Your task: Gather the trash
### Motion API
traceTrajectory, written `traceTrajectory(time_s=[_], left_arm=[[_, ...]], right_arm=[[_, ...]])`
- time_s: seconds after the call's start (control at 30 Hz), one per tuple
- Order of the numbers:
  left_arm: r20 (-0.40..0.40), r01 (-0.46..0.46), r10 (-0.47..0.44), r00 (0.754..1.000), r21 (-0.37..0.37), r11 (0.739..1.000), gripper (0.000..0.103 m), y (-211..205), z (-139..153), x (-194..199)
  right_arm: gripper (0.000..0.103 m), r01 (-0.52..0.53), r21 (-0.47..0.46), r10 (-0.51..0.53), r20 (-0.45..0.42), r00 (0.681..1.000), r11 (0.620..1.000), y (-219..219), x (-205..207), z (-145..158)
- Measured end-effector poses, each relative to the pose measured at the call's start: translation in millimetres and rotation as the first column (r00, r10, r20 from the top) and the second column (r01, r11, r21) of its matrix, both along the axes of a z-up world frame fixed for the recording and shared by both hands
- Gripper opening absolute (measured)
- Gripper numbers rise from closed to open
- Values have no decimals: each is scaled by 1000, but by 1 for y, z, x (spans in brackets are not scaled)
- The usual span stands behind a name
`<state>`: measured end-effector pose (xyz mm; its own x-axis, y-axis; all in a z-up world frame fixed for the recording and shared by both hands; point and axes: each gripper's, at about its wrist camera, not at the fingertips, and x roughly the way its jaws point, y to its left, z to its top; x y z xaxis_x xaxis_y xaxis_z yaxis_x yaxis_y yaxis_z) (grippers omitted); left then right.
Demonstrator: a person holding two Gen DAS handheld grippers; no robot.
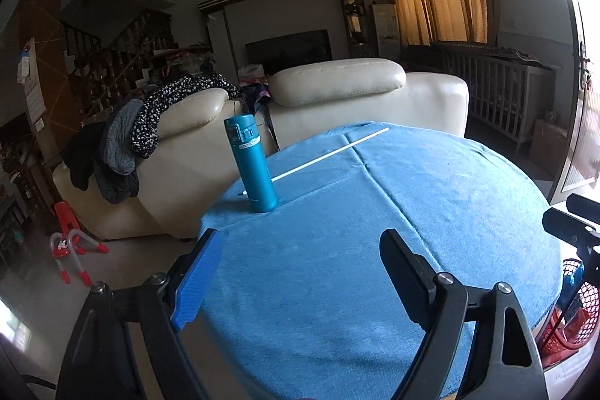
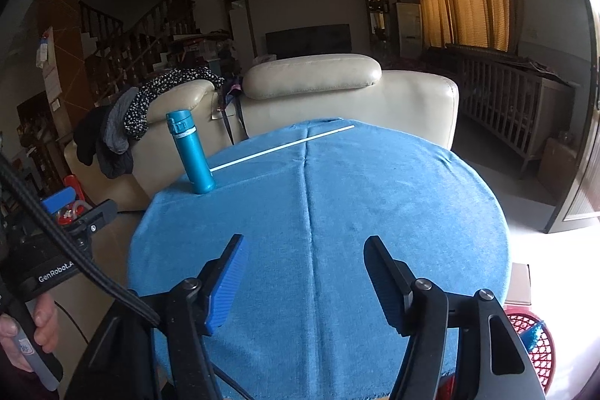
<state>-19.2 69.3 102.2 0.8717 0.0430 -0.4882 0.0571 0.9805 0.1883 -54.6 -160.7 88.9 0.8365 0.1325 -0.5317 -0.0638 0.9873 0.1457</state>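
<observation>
Both grippers are hovering over the near part of a round table covered by a blue cloth [image 1: 431, 197], which serves as the landmark here.

Left gripper [image 1: 300, 250]: jaws are standing wide apart, nothing between them, only bare cloth showing in the gap. One blue-padded finger [image 1: 195, 283] is sitting over the table's left edge as the left wrist view shows it.

Right gripper [image 2: 305, 255]: jaws are standing at a middling width, narrower than the left pair, and nothing is lying between them. In the right wrist view a hand [image 2: 22, 336] is gripping the handle of the left tool at the lower left, off the table's edge.

On the table: a teal bottle [image 1: 250, 164] is standing upright near the far left rim. A thin white rod [image 1: 330, 152] is lying flat across the far part of the cloth, one end running behind the bottle, the other reaching toward the far rim.

A red mesh basket [image 2: 532, 343] is sitting below the table's near right edge, with something blue inside it; what that item is, I cannot tell.

Behind the table's far rim a cream sofa [image 1: 337, 89] is showing its back, with dark clothes [image 1: 123, 145] draped over its left end.
</observation>
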Motion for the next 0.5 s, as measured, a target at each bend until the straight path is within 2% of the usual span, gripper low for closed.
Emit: traceTrajectory(time_s=[0.5], left_arm=[[46,-11,12,999,-21,1000,86,9,16,-17]], right_arm=[[68,-4,-29,6,49,999,1000,13,-17,14]])
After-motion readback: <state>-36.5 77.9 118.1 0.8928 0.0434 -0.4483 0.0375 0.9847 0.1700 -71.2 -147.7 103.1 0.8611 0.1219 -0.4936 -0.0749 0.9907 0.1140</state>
